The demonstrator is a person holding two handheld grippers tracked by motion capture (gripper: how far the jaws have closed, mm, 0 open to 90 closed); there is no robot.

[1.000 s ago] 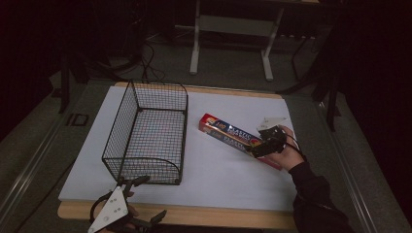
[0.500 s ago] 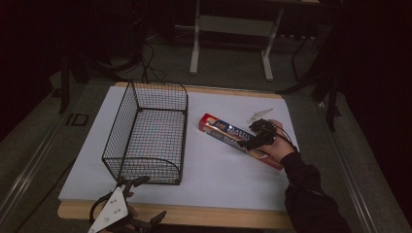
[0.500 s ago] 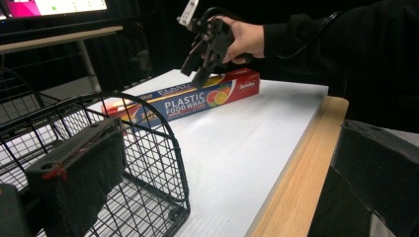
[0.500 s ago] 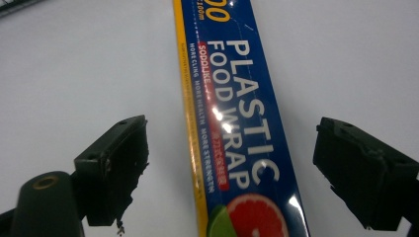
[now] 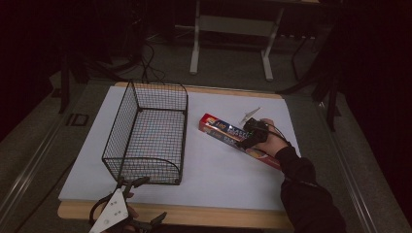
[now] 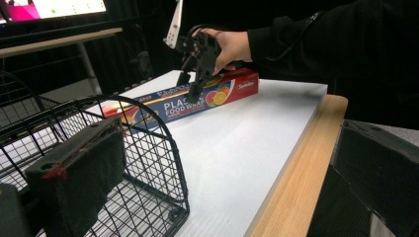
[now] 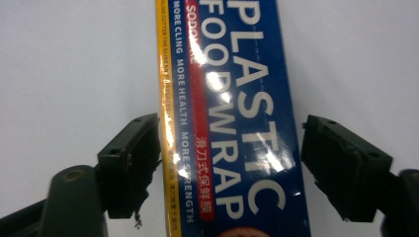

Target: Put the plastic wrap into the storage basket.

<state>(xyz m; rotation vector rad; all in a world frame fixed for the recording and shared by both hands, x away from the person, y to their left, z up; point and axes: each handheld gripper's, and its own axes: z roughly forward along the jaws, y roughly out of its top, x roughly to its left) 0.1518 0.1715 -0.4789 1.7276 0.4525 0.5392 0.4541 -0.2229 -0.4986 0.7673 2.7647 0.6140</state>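
One long, narrow cardboard carton of plastic food wrap, printed blue, red and yellow (image 5: 238, 139), lies flat and slantwise on the white sheet covering the bench (image 5: 218, 184), just beside the open-topped black wire basket (image 5: 145, 141) and apart from it. The right gripper (image 5: 247, 141) is poised over the carton's mid-length; in the right gripper view its jaws stand apart and straddle the carton's width, the left-hand jaw at or against the yellow edge, the other clear of the blue edge. Nothing is clamped. The left gripper (image 5: 127, 187) sits at the bench's near edge by the basket's rounded end, jaws spread and empty. Judged handling: light, rigid along its length, but thin-walled and liable to dent under hard pressure; the glossy print shows glare and may slip. Recommended hold is across the narrow width near mid-length, as now aligned, so the carton lifts level without tipping.
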